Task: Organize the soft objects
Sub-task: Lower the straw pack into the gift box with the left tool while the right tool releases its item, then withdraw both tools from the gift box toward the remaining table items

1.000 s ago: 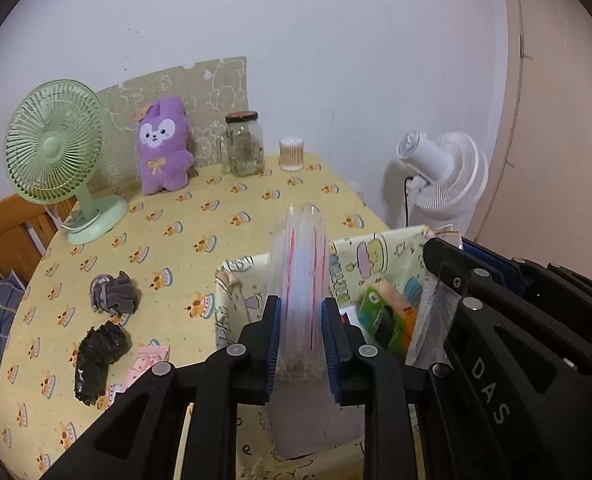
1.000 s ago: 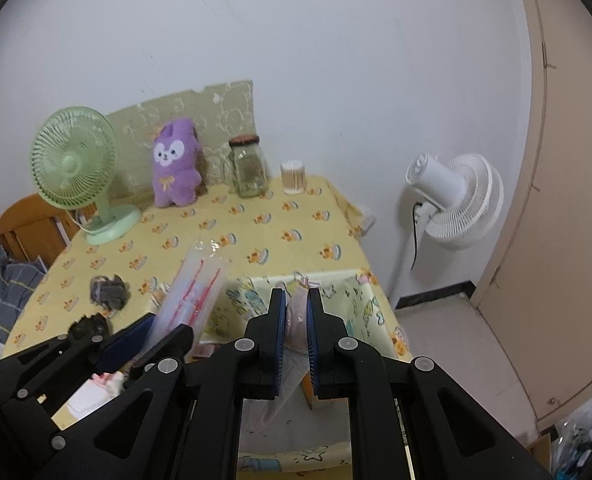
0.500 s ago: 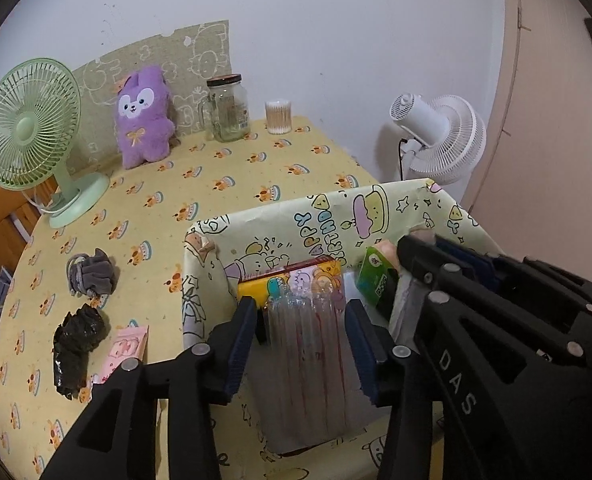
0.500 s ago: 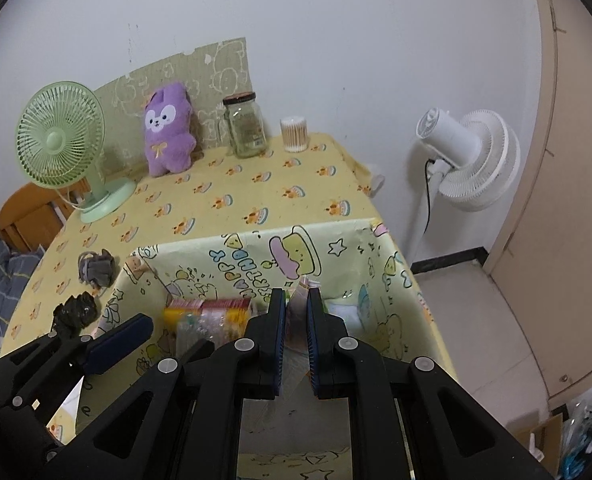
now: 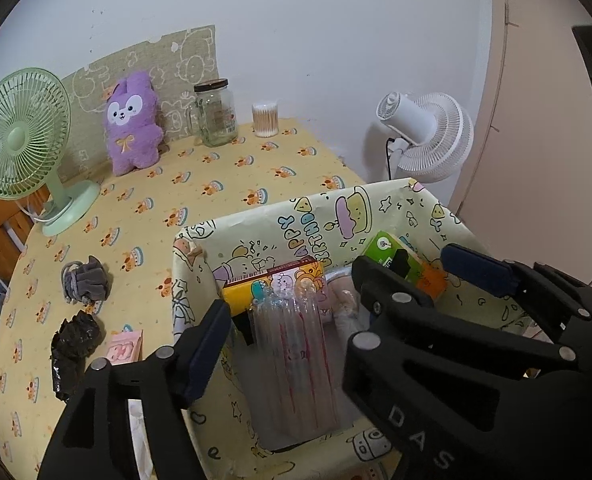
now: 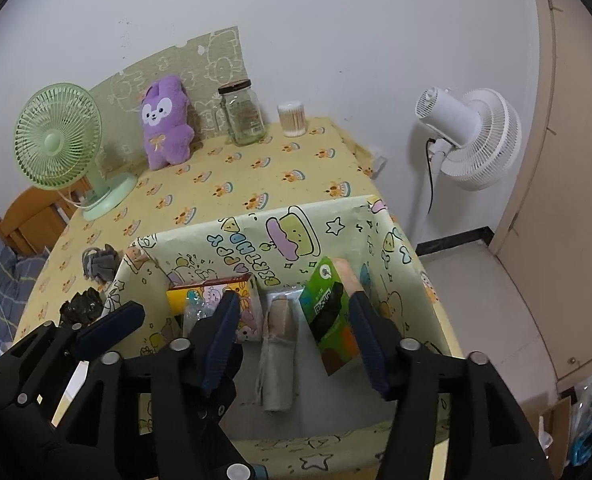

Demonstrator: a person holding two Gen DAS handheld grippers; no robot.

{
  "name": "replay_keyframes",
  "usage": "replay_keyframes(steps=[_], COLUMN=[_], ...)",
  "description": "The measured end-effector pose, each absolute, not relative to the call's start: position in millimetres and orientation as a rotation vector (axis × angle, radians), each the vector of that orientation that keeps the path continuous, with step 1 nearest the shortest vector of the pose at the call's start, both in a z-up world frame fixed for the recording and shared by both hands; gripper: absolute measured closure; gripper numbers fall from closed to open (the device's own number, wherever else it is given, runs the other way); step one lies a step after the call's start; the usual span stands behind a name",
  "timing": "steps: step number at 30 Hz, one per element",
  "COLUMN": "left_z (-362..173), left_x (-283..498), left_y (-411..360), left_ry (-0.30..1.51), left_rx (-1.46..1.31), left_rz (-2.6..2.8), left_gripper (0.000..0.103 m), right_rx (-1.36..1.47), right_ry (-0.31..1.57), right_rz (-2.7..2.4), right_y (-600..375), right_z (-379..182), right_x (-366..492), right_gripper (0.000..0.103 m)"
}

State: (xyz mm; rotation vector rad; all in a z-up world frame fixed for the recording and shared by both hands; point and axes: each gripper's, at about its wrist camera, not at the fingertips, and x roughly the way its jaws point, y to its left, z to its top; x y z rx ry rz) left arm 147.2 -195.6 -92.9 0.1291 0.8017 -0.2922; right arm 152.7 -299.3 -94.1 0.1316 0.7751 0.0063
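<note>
A patterned fabric box [image 5: 200,236] [image 6: 375,216] stands at the table's near edge. In it lie a clear plastic pack with red lines [image 5: 296,352], a yellow cartoon box [image 5: 272,280] [image 6: 212,292], a rolled beige cloth [image 6: 278,344] and a green packet [image 6: 327,312] [image 5: 391,252]. My left gripper [image 5: 292,328] is open just above the clear pack. My right gripper [image 6: 296,336] is open above the beige roll. A grey scrunchie [image 5: 86,282], a black soft bundle [image 5: 74,344] and a pink packet [image 5: 124,350] lie on the table left of the box.
A purple plush [image 5: 132,136], a glass jar [image 5: 216,114] and a cotton swab tub [image 5: 264,119] stand along the back wall. A green desk fan [image 5: 20,136] is at the left. A white floor fan [image 5: 427,136] stands right of the table.
Both grippers lowered into the box and opened. The left let go of the clear pack, the right let go of the beige roll; both items now lie in the box.
</note>
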Motion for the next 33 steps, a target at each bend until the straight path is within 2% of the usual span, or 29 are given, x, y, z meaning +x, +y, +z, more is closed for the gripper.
replay_keyframes(steps=[3, 9, 14, 17, 25, 33], left_z=[-88.3, -74.4, -67.3, -61.5, -46.6, -29.6], left_x=[143.9, 133.0, 125.2, 119.0, 105.8, 90.8], left_y=[-194.6, -186.4, -179.2, -172.5, -159.0, -142.6], left_ry=[0.788, 0.748, 0.73, 0.719, 0.691, 0.643], left_rx=[0.134, 0.14, 0.135, 0.136, 0.146, 0.14], left_rz=[-0.295, -0.29, -0.289, -0.287, -0.274, -0.248], left_gripper=[0.017, 0.015, 0.013, 0.011, 0.011, 0.006], right_rx=[0.125, 0.098, 0.077, 0.063, 0.064, 0.029], right_ry=[0.762, 0.714, 0.689, 0.663, 0.63, 0.581], right_rz=[0.007, -0.005, -0.019, -0.031, -0.023, -0.047], right_y=[-297.3, -290.3, -281.8, -275.4, -260.8, -243.6], right_z=[-89.1, -75.7, -64.1, -57.7, -42.2, -24.4], right_x=[147.6, 136.7, 128.3, 121.3, 107.2, 90.7], right_gripper=[0.031, 0.02, 0.016, 0.01, 0.009, 0.004])
